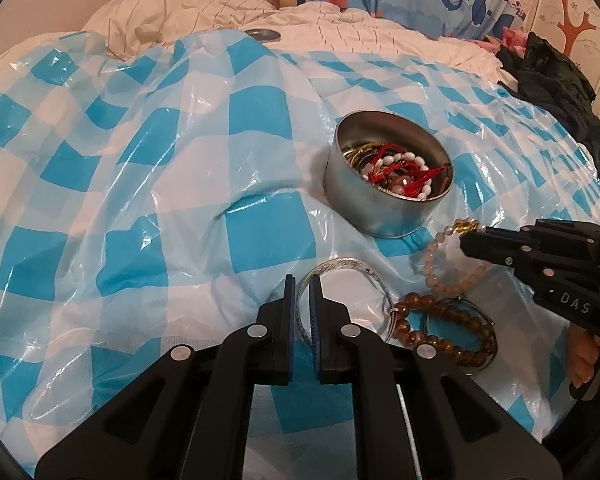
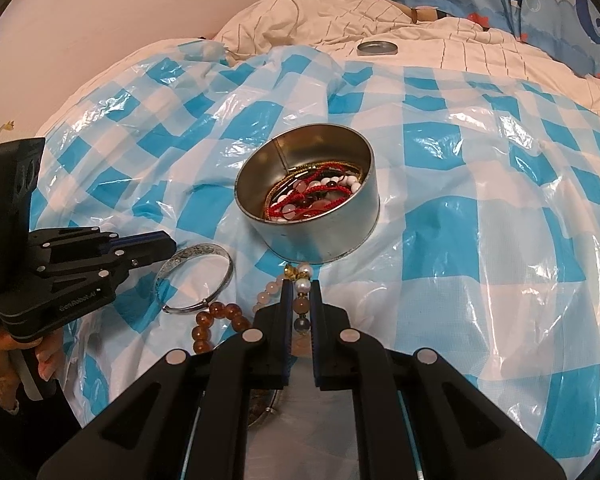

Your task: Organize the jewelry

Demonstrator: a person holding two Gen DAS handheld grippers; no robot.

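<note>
A round metal tin point(image 1: 364, 216) point(image 2: 324, 240) stands on a blue-and-white checked plastic sheet point(image 1: 140, 200) and holds red cord and white-bead jewelry point(image 1: 396, 172). In front of it lie a silver bangle point(image 1: 348, 264) point(image 2: 204, 250), a brown bead bracelet point(image 1: 420, 302) point(image 2: 220, 312) and a pale pink bead bracelet point(image 1: 430, 266) point(image 2: 270, 290). My left gripper point(image 1: 302, 282) point(image 2: 172, 246) is slightly open, with the bangle's rim standing loose in the gap between its fingers. My right gripper point(image 2: 302, 284) point(image 1: 464, 238) is shut on the pink bracelet near its gold and pearl beads.
The sheet covers a rumpled white quilt. The tin's lid point(image 1: 264, 35) point(image 2: 377, 48) lies on the quilt at the back. Dark clothing point(image 1: 548, 68) is piled at the far right. A hand point(image 2: 44, 356) holds the left gripper's handle.
</note>
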